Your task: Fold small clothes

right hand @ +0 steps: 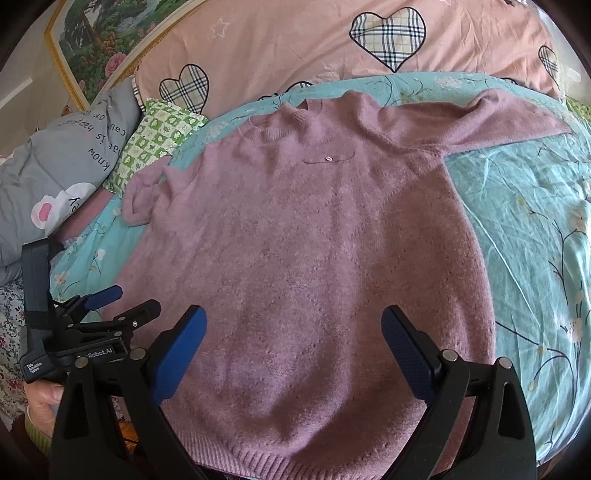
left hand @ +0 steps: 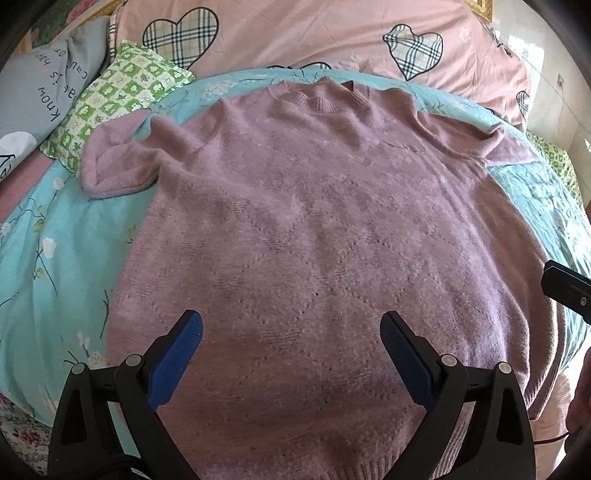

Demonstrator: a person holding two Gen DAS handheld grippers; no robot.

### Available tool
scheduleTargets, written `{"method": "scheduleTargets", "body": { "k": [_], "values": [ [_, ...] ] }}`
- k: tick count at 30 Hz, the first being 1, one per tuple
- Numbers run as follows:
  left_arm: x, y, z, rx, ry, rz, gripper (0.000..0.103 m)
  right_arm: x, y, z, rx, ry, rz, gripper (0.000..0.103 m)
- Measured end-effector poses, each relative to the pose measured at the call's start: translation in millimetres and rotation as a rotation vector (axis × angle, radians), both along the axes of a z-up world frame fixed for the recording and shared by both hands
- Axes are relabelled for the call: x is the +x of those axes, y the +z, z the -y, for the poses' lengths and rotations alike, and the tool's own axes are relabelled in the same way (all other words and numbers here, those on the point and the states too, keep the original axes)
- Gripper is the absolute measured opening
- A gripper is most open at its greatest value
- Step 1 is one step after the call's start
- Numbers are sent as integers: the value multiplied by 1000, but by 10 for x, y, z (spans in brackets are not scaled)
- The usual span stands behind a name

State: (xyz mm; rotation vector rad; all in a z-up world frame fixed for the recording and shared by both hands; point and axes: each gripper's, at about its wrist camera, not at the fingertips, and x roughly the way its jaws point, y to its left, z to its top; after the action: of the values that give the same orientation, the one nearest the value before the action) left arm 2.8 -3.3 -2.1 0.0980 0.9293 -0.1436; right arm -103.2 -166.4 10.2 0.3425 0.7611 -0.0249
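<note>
A mauve knit short-sleeved sweater (left hand: 314, 229) lies flat, front up, on a turquoise floral bedsheet (left hand: 55, 266), collar away from me and hem toward me. Its left sleeve (left hand: 114, 162) is folded over on itself; its right sleeve (right hand: 509, 118) lies spread out. My left gripper (left hand: 291, 332) is open and empty above the lower body of the sweater. My right gripper (right hand: 293, 328) is open and empty above the lower body of the sweater (right hand: 314, 251). The left gripper also shows at the left edge of the right wrist view (right hand: 122, 299).
A pink duvet with plaid hearts (left hand: 295, 33) lies bunched beyond the collar. A green checked pillow (left hand: 118, 99) and a grey printed pillow (left hand: 40, 81) sit at the far left. A framed picture (right hand: 99, 40) hangs on the wall behind.
</note>
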Motion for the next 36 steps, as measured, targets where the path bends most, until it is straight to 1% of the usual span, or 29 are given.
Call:
{"method": "scheduleTargets", "body": {
  "k": [3,7,9,12,19,23,26,30,34,36],
  "values": [
    [15,-9,23,6,-4,0,97,-12,-17,76,31,-14,8,96],
    [31,7,22,-18,-11,-48,97,-27,-1,140,40,-28,20,96],
    [49,15,32,-20,-14,-47,98,-35,16,175,49,-32,30,96],
    [91,29,43,-30,-23,-18,98,-29,38,235,62,-43,32,96],
    [185,31,65,-41,-27,-27,98,10,53,436,77,-81,35,96],
    [269,23,84,-38,-21,-39,98,53,51,624,80,-102,29,96],
    [351,41,105,-33,-24,-47,98,72,74,840,85,-133,33,96],
    [519,79,185,-20,-37,-45,98,93,109,1266,97,-199,34,96],
    [716,143,247,-9,-41,-30,98,128,185,1814,73,-288,31,96],
    [848,179,274,-16,-39,-32,98,141,231,2138,82,-335,37,96]
  ]
}}
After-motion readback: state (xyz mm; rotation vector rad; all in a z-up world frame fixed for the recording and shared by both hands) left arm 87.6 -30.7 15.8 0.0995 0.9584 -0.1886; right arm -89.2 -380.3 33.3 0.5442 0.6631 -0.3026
